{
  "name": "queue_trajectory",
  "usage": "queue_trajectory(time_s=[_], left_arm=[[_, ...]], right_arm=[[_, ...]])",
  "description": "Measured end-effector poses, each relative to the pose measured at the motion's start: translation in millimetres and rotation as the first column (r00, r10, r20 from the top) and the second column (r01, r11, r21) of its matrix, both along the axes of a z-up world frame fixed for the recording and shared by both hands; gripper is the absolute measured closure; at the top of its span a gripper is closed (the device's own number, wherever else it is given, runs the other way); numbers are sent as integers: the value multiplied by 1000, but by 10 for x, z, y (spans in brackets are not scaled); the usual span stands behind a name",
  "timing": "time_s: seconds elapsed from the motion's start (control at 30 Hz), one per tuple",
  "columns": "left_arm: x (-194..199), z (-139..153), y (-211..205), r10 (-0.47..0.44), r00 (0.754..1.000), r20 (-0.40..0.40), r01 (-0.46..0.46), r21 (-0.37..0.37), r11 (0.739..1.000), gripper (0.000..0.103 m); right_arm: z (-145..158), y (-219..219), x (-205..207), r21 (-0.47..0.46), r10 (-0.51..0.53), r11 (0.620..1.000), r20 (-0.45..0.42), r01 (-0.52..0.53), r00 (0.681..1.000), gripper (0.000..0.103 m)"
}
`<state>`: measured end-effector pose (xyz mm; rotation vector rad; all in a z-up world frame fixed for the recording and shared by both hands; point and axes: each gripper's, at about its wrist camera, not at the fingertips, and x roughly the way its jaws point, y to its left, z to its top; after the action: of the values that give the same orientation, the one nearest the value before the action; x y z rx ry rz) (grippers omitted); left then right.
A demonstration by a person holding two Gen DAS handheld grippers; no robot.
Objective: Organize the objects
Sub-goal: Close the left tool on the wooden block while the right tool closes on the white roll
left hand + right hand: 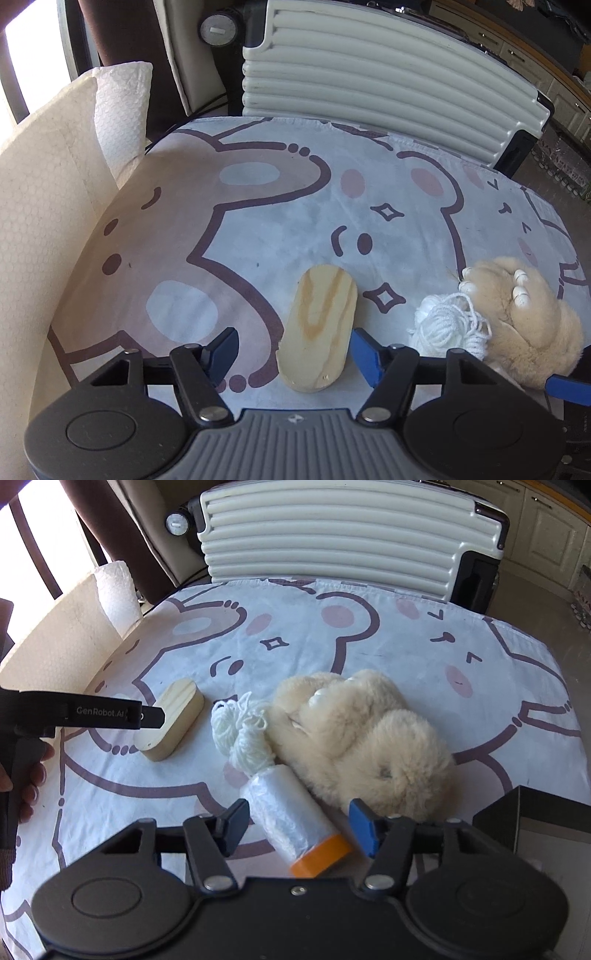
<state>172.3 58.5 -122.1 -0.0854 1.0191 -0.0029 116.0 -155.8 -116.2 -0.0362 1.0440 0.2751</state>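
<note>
An oval wooden block [317,332] lies on the bear-print cloth [258,229], between the open jaws of my left gripper [293,350], not touched. It also shows in the right wrist view [171,718], with the left gripper's finger beside it. White yarn [242,734] lies against a cream plush paw [354,731]; both show in the left wrist view, the yarn [447,325] and the paw [524,317]. A plastic-wrap roll with an orange end [295,823] lies between the open jaws of my right gripper [297,827].
A ribbed white suitcase [388,85] stands behind the table. Cream paper-like bags [44,192] stand at the left edge. A dark box corner [543,812] is at the right in the right wrist view.
</note>
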Motion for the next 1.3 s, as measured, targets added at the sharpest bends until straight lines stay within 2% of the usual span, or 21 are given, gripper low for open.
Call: queue_trajectory(time_s=[0.17,0.4,0.47,0.53,0.73,0.9,1.13,1.3], left_arm=[[23,-110,-10,-3,1000,-12,3,-8,1000,36],[81,-141,-123,-20,1000,0,20,25,999,37],[98,-156,-143,-26,1000,-10,26,18,1000,43],[114,-182,-150,-23,999,-37,24,10,1000,54],[79,-173,-122,20,997,-79,-21,-18,1000,55],[-42,-166,-109,30,991,-133,-33,-20,999,55],[-287,-158,-99,10,975,-221,-10,-1,1000,55],[-433,-158,-108,-16,961,-277,20,12,1000,57]], right_arm=[[-82,-29,19,-15,8,1000,-31,-8,999,45],[-155,9,69,-15,39,999,-53,-40,998,49],[-174,62,68,-22,66,997,-69,-67,995,53],[-174,104,69,-41,81,996,-81,-85,993,54],[-176,29,101,13,-9,1000,-189,11,982,56],[-175,26,22,3,-55,998,-245,57,968,57],[-155,156,-110,-66,-93,995,-292,77,952,57],[-137,264,-185,-76,-67,996,-311,46,948,58]])
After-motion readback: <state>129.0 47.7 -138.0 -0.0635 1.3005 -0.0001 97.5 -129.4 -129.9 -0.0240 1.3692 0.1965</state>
